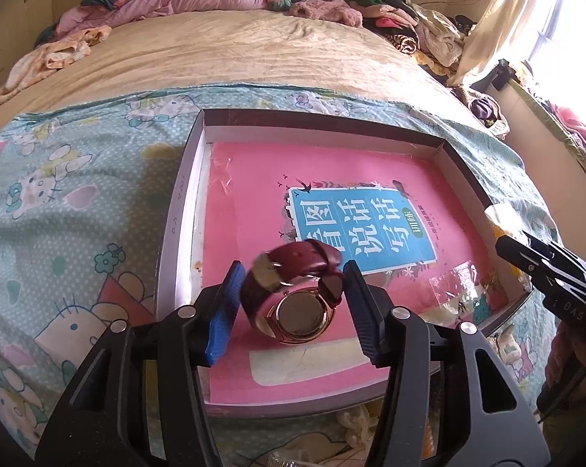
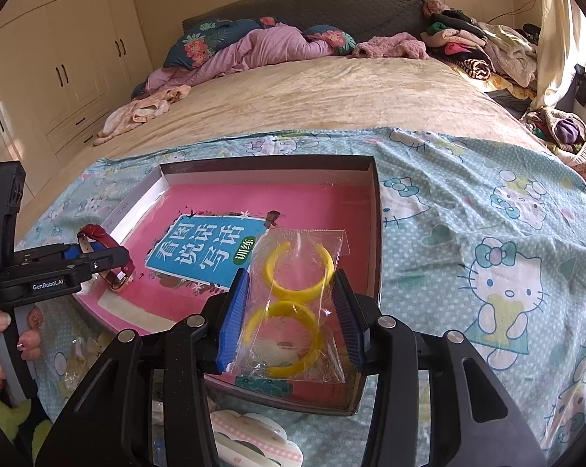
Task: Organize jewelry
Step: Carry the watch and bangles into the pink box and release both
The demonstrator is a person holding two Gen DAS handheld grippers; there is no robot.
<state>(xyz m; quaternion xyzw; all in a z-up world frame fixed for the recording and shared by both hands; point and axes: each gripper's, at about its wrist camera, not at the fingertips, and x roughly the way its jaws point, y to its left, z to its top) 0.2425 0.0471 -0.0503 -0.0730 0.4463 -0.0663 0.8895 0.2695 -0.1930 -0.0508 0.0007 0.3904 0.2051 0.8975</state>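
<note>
A: On the left, what is the left gripper (image 1: 293, 307) doing?

B: Its fingers are standing apart around the red watch (image 1: 293, 292), which is resting on the pink book inside the box (image 1: 176, 210); it is looking released.

A: And the right gripper (image 2: 293, 319)?

B: It is gripping the bag of yellow bangles (image 2: 293, 303) over the box's near corner, not yet set down. More pieces are waiting on the bed (image 2: 487, 272), I judge.

Glossy metal watch (image 1: 293, 299), perhaps leather-strapped; clear crinkly plastic bag (image 2: 293, 303).
</note>
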